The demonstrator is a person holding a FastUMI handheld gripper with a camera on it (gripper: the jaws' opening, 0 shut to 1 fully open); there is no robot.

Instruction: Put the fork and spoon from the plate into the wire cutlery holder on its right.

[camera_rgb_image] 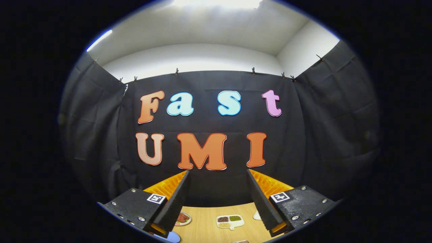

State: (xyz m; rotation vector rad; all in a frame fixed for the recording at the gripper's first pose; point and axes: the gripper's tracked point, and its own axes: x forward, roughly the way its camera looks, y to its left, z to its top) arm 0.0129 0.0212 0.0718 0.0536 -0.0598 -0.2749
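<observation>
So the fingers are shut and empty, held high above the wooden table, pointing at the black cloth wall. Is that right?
Not quite: in the gripper view the fingers stand wide open, not shut. The rest holds: nothing is between them, and they are held high above the wooden table, pointing at the black cloth wall.

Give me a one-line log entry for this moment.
gripper: open, empty, raised toward booth wall | wooden table: below fingers, sectioned dish between them | fork, spoon, holder: not located

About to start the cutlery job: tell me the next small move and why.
Probably tilt the gripper down toward the wooden table. Its fingers stand open with nothing between them, aimed mostly at the booth wall; just a strip of table shows between them, with a small divided dish, so the work area needs bringing into view.
</observation>
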